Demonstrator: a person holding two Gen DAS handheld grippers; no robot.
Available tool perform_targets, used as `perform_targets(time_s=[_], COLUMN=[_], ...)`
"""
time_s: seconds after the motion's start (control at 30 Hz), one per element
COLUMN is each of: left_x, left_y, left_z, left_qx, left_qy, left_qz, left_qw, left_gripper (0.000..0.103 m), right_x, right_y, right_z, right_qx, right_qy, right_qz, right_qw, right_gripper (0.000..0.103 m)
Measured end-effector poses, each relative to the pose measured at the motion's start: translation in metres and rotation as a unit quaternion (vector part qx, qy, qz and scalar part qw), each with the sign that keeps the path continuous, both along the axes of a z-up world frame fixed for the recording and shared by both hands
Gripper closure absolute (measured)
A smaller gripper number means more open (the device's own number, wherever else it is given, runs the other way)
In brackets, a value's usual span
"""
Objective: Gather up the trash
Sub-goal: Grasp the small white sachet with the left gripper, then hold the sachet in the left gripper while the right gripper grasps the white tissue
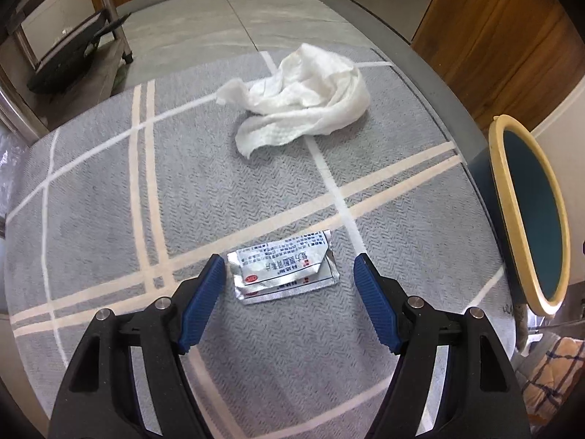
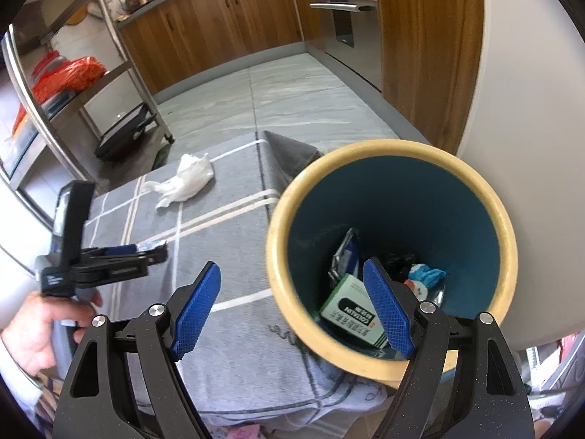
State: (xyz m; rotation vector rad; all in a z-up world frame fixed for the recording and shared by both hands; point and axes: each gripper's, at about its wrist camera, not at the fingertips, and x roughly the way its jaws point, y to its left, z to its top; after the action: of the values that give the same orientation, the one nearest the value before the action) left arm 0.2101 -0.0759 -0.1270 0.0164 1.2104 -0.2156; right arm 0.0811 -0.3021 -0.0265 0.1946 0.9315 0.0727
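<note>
A silver foil medicine packet (image 1: 281, 270) lies flat on the grey striped rug (image 1: 109, 201). My left gripper (image 1: 289, 261) hangs over it, open, with one blue pad on each side and neither touching it. Farther back lies a crumpled white tissue (image 1: 303, 98), also seen in the right wrist view as the tissue (image 2: 186, 179). The teal bin with a yellow rim (image 2: 387, 146) stands at the rug's right edge and holds a green-and-white box (image 2: 351, 307) and other scraps. My right gripper (image 2: 291, 264) is open and empty, straddling the bin's near rim.
A person's hand (image 2: 33, 333) holds the left gripper (image 2: 146, 252) at the left. A steel rack (image 2: 109, 55) with red bags stands at the back left, a black flat thing (image 1: 69, 58) on its lowest shelf. Wooden cabinets (image 2: 226, 29) and an oven (image 2: 347, 11) line the far wall.
</note>
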Motion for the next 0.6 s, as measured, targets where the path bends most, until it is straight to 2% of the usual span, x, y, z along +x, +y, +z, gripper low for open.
perform_targets(time_s=[0.03, 0.13, 0.27, 0.6], left_x=[0.001, 0.000, -0.004, -0.017], left_y=[0.000, 0.000, 0.006, 0.067], left_z=[0.001, 0.002, 0.009, 0.035], left_qx=[0.004, -0.001, -0.004, -0.037], left_qy=[-0.003, -0.004, -0.013, -0.045], left_qz=[-0.001, -0.004, -0.007, 0.050], left_qw=[1.0000, 1.0000, 0.9999, 0.9971], left_gripper=[0.043, 0.048, 0.048, 0.048], right_x=[0.001, 0.006, 0.012, 0.052], right_y=[0.002, 0.011, 0.025, 0.074], right_z=[0.000, 0.000, -0.002, -0.012], right_qx=[0.000, 0.002, 0.004, 0.017], right_qy=[0.000, 0.001, 0.003, 0.010], right_qz=[0.001, 0.006, 0.016, 0.055], right_qw=[1.000, 1.000, 1.000, 0.998], right_gripper=[0.022, 0.022, 0.022, 0.022])
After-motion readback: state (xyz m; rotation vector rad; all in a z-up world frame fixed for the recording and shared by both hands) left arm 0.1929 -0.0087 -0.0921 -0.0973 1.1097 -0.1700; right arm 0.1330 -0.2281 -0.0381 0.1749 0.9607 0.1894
